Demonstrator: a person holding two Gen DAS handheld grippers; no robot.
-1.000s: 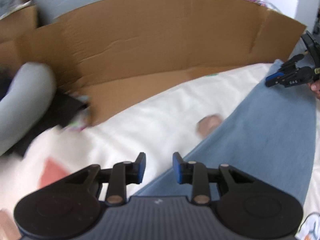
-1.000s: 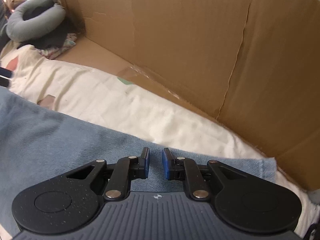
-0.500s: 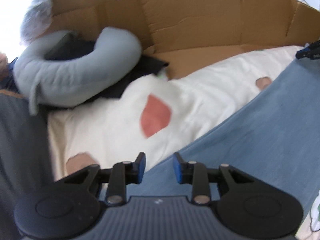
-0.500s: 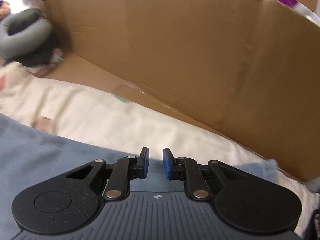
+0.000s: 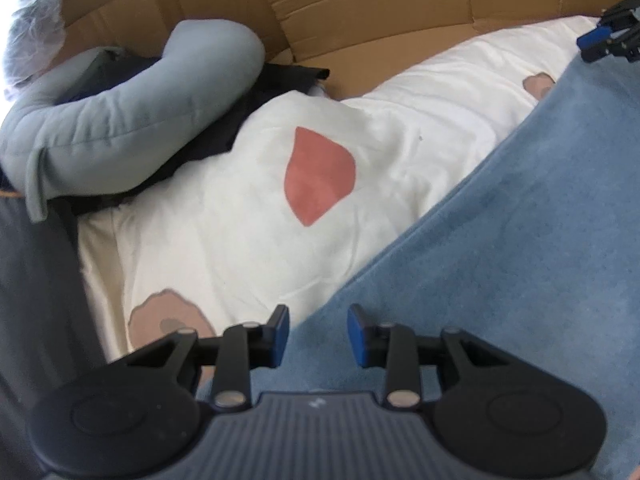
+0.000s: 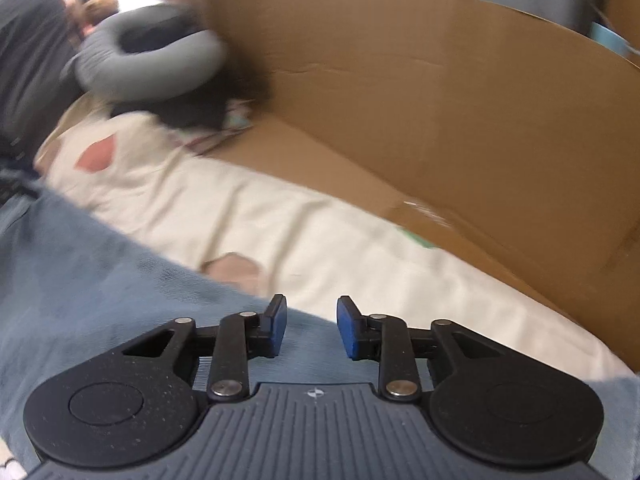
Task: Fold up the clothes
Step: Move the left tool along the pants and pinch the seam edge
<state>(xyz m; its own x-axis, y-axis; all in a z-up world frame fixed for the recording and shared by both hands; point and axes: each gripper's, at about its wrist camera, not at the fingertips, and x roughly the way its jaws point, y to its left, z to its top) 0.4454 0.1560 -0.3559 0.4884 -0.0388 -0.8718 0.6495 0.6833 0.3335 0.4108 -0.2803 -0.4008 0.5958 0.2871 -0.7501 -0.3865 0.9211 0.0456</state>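
A light blue garment (image 5: 520,248) lies spread on a cream bed cover (image 5: 248,220) with reddish and tan patches. My left gripper (image 5: 318,330) hovers over the garment's edge. It is open, and its blue pads (image 5: 280,326) press on nothing. The right gripper (image 6: 311,322) is above another edge of the same garment (image 6: 80,272). Its jaws are opening, with the cloth lying flat under the gap and not pinched. In the left wrist view, the right gripper's tips (image 5: 600,40) show at the far upper right.
A brown cardboard wall (image 6: 440,120) runs along the far side of the bed cover. A grey U-shaped pillow (image 5: 132,120) rests on dark cloth (image 5: 280,80) at one end. A dark grey surface (image 5: 36,300) borders the cover on the left.
The right gripper's jaws have spread wider and it has swung left along the cardboard. The left gripper moved left along the garment's edge, bringing the grey pillow and red patch into view.
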